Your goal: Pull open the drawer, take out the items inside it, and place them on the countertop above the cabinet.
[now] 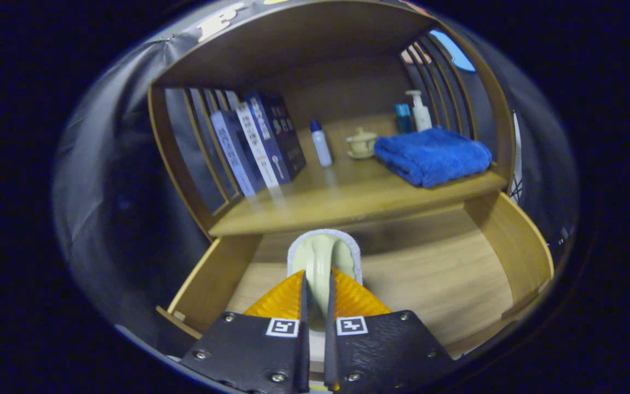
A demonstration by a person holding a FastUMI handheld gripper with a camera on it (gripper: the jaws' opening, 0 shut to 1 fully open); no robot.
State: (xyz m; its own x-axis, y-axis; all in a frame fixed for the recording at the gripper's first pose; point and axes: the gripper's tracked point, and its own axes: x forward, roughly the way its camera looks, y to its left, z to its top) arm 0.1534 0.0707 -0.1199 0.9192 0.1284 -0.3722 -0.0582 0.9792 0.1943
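Between the fingers of the gripper (315, 298), a pale slipper (323, 257) with a white fluffy rim is being pinched, both fingers pressing on its sides above the open drawer (517, 241). Its toe is pointing towards the countertop (342, 200) just ahead. Beyond that edge, books (260, 142) are leaning at one side, a small bottle (321, 143) and a lidded cup (361, 143) are standing in the middle, and a blue towel (432, 156) is lying opposite, with more bottles (414, 112) behind it. The grip looks narrow, so the slipper may be twisting loose, or catching the counter's lip if lifted too low.
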